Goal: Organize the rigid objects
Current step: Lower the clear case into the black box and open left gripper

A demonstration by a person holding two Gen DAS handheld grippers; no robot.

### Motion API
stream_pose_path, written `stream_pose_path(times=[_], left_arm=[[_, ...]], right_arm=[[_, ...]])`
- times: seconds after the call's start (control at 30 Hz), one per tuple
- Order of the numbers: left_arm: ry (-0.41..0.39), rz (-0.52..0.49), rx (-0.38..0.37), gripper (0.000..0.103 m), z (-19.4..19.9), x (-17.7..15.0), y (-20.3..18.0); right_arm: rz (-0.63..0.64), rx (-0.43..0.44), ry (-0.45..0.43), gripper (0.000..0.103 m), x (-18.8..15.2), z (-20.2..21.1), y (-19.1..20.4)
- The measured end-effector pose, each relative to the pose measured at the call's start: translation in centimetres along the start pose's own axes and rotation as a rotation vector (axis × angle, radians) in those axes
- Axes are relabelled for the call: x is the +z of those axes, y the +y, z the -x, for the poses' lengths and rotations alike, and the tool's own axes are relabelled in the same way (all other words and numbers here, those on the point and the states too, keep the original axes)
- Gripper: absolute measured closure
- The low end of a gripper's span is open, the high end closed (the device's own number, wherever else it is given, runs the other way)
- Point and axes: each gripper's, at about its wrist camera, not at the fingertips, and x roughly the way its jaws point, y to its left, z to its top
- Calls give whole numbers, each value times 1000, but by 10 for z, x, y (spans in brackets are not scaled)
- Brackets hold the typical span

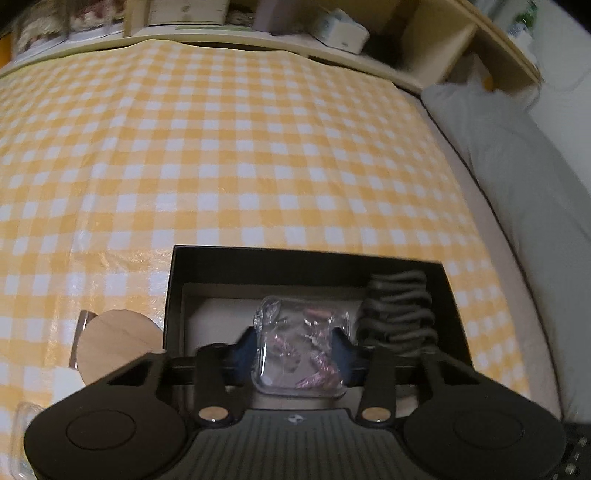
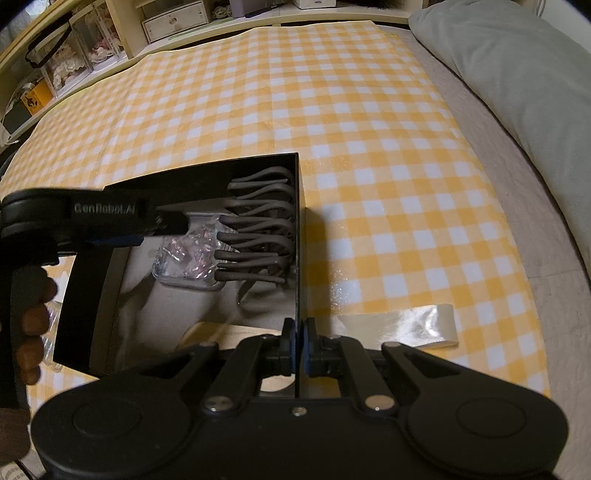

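An open black box (image 1: 295, 254) (image 2: 207, 177) sits on the yellow checked cloth. Inside it, my left gripper (image 1: 298, 343) (image 2: 173, 225) is shut on a small clear plastic case (image 1: 295, 369) (image 2: 188, 258) holding shiny pink pieces, low over the box's pale floor. A stack of grey curved pieces (image 1: 399, 310) (image 2: 258, 229) lines the box's right side, right beside the case. My right gripper (image 2: 300, 341) is shut on the box's right wall near its front corner, with the thin wall pinched between the blue pads.
A wooden heart (image 1: 114, 339) lies left of the box, with a clear item (image 1: 22, 424) nearer me. A strip of clear tape (image 2: 399, 328) lies right of the box. A grey pillow (image 2: 517, 74) borders the cloth on the right; shelves (image 1: 184, 22) run behind. A hand (image 2: 33, 317) grips the left tool.
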Motion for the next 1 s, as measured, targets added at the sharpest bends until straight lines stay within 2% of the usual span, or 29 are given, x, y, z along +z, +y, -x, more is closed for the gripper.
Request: stream_pose_path(times=[0.03,0.1,0.17,0.33,0.4,0.43,0.53,0.73,0.87,0.93,1.0], left_arm=[[7,-22,2,77,1,0,-1],[24,-81,25,83,3,-1,-8],[52,-129,67,83,0,-1,-15],[63,-258,168,81,-9,-8,-30],[77,-277,169,78,-11,-11,-32],[72,-282,167,71,-11,-11,-33],[86,-242,122,64,-14,-9,-31],[86,-146,-29,64,-15,-12,-26],[67,-237,11,60,-13,-19,-32],[82,-301,42,50,-14,-18,-36],[100,-365,68,48,-17,-13,-42]], right_arm=[[0,0,0,98,0,0,0],[0,0,0,98,0,0,0],[0,0,0,98,0,0,0],[0,0,0,98,0,0,0],[1,-1,0,98,0,0,1],[1,-1,0,98,0,0,1],[0,-1,0,98,0,0,1],[0,-1,0,98,0,0,1],[0,-1,0,98,0,0,1],[1,-2,0,98,0,0,1],[2,-2,0,98,0,0,1]])
